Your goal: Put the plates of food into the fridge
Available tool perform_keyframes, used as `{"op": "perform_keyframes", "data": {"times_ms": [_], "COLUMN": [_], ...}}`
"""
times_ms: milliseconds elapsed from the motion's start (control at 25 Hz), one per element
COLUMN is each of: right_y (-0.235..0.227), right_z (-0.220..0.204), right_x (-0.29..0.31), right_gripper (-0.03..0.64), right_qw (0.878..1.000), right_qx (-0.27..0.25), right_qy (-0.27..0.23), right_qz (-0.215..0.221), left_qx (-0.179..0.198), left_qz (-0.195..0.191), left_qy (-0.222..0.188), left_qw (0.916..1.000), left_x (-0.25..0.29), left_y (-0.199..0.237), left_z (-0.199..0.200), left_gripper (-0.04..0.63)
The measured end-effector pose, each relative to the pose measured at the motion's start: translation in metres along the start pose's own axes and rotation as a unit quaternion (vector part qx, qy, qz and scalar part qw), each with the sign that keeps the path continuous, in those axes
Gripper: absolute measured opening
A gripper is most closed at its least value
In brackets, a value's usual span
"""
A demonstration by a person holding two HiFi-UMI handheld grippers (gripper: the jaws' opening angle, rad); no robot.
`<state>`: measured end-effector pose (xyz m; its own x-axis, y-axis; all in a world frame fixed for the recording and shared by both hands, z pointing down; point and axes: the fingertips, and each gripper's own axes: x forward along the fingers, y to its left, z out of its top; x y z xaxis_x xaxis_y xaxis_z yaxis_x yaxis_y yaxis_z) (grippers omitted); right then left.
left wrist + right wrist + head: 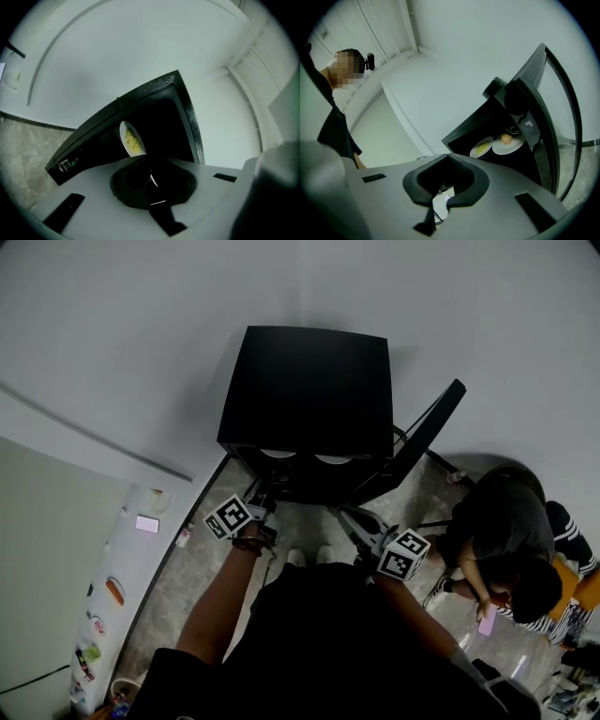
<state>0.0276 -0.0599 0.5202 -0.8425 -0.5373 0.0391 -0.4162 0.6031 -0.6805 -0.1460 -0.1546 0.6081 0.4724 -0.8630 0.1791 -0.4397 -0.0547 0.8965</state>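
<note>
A small black fridge (305, 409) stands on the floor against the white wall, its door (422, 442) swung open to the right. Two white plates sit side by side inside. The left plate (278, 455) holds yellow food (482, 147). The right plate (333, 459) carries a round orange-brown piece (507, 142). My left gripper (262, 498) hovers just before the fridge's left front corner, shut and empty. My right gripper (349, 517) hangs in front of the open doorway, also shut with nothing in it. The left gripper view catches only the yellow-food plate (132, 139), seen edge-on.
A person (511, 540) in dark clothes crouches on the floor right of the open door, holding a pink phone (487, 620). A pale cabinet with magnets (103, 615) stands at the lower left. Bare stone floor (202, 568) lies between me and the fridge.
</note>
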Motion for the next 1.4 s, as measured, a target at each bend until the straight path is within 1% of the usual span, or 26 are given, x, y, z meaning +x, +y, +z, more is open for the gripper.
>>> {"op": "perform_keyframes", "data": {"times_ms": [40, 120, 200, 240, 400, 480, 520, 560, 640, 680, 720, 760, 880, 1000, 1040, 1080, 1200, 1320, 1400], "right_y": [0.000, 0.002, 0.005, 0.006, 0.019, 0.027, 0.030, 0.033, 0.039, 0.041, 0.043, 0.045, 0.048, 0.051, 0.051, 0.051, 0.054, 0.064, 0.066], "right_z": [0.001, 0.000, -0.002, -0.003, -0.003, -0.004, -0.004, -0.004, -0.004, -0.005, -0.006, -0.008, -0.008, -0.006, -0.006, -0.006, -0.003, 0.012, 0.017], "right_x": [-0.002, -0.004, -0.006, -0.005, 0.001, 0.005, 0.007, 0.009, 0.012, 0.013, 0.013, 0.014, 0.015, 0.016, 0.017, 0.017, 0.017, 0.018, 0.019], "right_gripper": [0.026, 0.026, 0.026, 0.026, 0.026, 0.026, 0.026, 0.026, 0.026, 0.026, 0.026, 0.026, 0.026, 0.026, 0.026, 0.026, 0.028, 0.026, 0.026], "right_qw": [1.000, 1.000, 1.000, 1.000, 0.999, 0.998, 0.998, 0.997, 0.996, 0.995, 0.995, 0.994, 0.993, 0.992, 0.991, 0.990, 0.984, 0.978, 0.975], "right_qx": [-0.002, -0.005, -0.015, -0.022, -0.038, -0.055, -0.065, -0.073, -0.086, -0.091, -0.094, -0.097, -0.103, -0.115, -0.123, -0.132, -0.171, -0.204, -0.221], "right_qy": [0.000, 0.003, 0.009, 0.012, 0.014, 0.018, 0.021, 0.024, 0.030, 0.034, 0.037, 0.039, 0.040, 0.042, 0.044, 0.048, 0.047, 0.014, -0.001], "right_qz": [-0.001, -0.001, 0.002, 0.004, 0.008, 0.009, 0.011, 0.014, 0.021, 0.023, 0.024, 0.025, 0.028, 0.029, 0.028, 0.028, 0.026, 0.028, 0.027], "left_qx": [0.020, 0.073, 0.133, 0.156, 0.218, 0.254, 0.276, 0.302, 0.361, 0.386, 0.406, 0.420, 0.455, 0.493, 0.500, 0.503, 0.496, 0.487, 0.482], "left_qz": [-0.004, -0.010, -0.016, -0.022, -0.045, -0.050, -0.052, -0.055, -0.063, -0.069, -0.075, -0.079, -0.082, -0.082, -0.084, -0.086, -0.083, -0.072, -0.068], "left_qy": [0.003, 0.015, 0.027, 0.030, 0.036, 0.042, 0.044, 0.048, 0.058, 0.064, 0.068, 0.068, 0.064, 0.066, 0.064, 0.060, 0.048, 0.041, 0.040], "left_qw": [0.9998, 0.9972, 0.9907, 0.9870, 0.9743, 0.9651, 0.9588, 0.9505, 0.9285, 0.9176, 0.9084, 0.9012, 0.8845, 0.8638, 0.8593, 0.8579, 0.8628, 0.8696, 0.8726], "left_x": [-0.003, -0.010, -0.017, -0.021, -0.034, -0.041, -0.045, -0.048, -0.053, -0.055, -0.058, -0.061, -0.069, -0.073, -0.075, -0.076, -0.082, -0.085, -0.084], "left_y": [-0.006, -0.018, -0.034, -0.043, -0.073, -0.084, -0.090, -0.097, -0.112, -0.120, -0.126, -0.132, -0.143, -0.152, -0.156, -0.158, -0.162, -0.161, -0.161], "left_z": [0.000, -0.003, -0.007, -0.009, -0.018, -0.024, -0.027, -0.030, -0.038, -0.043, -0.047, -0.049, -0.053, -0.059, -0.060, -0.060, -0.058, -0.056, -0.056], "left_gripper": [0.025, 0.025, 0.025, 0.025, 0.025, 0.025, 0.025, 0.025, 0.025, 0.025, 0.025, 0.025, 0.025, 0.025, 0.025, 0.025, 0.025, 0.025, 0.025]}}
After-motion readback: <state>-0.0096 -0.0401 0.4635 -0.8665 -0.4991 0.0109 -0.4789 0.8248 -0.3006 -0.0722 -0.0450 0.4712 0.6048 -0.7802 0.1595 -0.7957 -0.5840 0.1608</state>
